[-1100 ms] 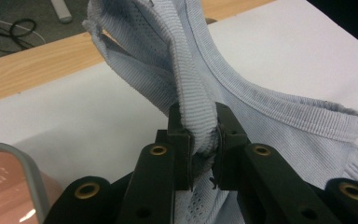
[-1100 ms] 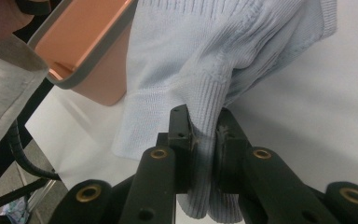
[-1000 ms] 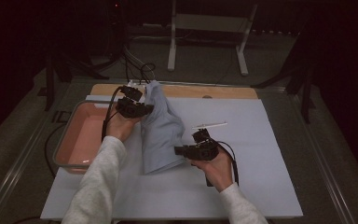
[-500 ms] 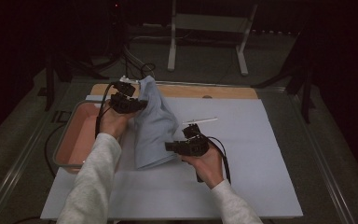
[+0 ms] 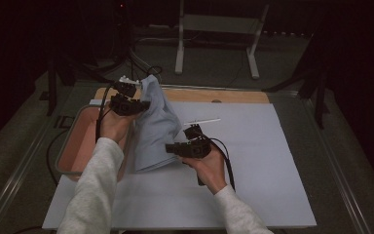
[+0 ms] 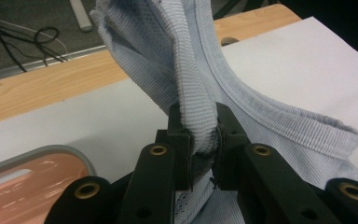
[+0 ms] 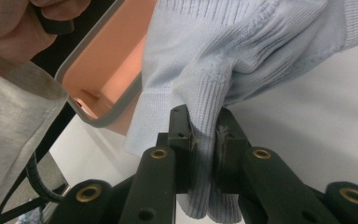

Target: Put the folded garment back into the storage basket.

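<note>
Left tongs [image 6: 204, 140] are clamped tight on a ribbed hem of the pale blue knitted garment [image 5: 155, 124], the fabric bunched between the pads and rising up out of the jaws in the left gripper view. Right tongs [image 7: 204, 140] are pinching another ribbed edge of the same garment, the knit squeezed between the two pads and hanging below them. In the high view the left tongs [image 5: 137, 104] sit at the far end of the cloth, held up off the bench, while the right tongs [image 5: 173, 147] grip the near end, low over the surface. So the garment is stretched between the two, slung in a long fold that runs from the far left down toward the middle of the bench, its lower part resting on the white sheet [image 5: 253, 146] that covers the bench top.

Just left of the cloth sits a pink tray [image 5: 78, 146] with a grey rim, and the left forearm in its light sleeve [image 5: 95, 190] lies across the tray's near corner. In the right gripper view the tray's corner [image 7: 103, 95] is right beside the hanging hem. A wooden strip [image 5: 209, 95] of the bench shows along the far edge of the sheet. Beyond it, on the floor, black cables [image 5: 141, 63] coil beside a white stand [image 5: 214, 44].
</note>
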Motion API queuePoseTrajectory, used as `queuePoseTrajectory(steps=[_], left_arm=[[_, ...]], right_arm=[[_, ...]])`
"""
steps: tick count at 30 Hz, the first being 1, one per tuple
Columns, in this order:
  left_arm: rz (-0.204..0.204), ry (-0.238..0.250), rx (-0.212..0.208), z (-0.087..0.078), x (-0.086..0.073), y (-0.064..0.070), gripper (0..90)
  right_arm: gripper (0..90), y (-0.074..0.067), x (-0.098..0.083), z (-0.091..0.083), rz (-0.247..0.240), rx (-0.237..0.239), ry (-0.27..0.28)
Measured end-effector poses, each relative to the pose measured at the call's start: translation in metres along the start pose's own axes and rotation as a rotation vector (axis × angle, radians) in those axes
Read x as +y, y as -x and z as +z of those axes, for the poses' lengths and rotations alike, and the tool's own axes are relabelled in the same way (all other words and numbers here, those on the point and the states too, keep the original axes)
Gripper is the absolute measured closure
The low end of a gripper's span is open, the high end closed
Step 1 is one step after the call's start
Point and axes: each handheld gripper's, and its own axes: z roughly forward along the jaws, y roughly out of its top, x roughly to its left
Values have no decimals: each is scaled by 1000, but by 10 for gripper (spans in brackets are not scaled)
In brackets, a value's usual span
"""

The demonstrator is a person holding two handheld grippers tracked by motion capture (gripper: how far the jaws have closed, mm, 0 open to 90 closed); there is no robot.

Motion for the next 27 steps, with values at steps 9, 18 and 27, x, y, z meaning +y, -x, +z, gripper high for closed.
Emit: queuePoseTrajectory(steps=[9,18,27], left_arm=[[-14,16,21,-8,3,-5,809],[-18,31,45,-16,8,-8,809],[-29,60,61,-27,12,-13,809]], right_arm=[[799,-7,8,7,2,12,9],[799,-14,16,11,21,51,20],[799,-27,24,16,10,80,48]])
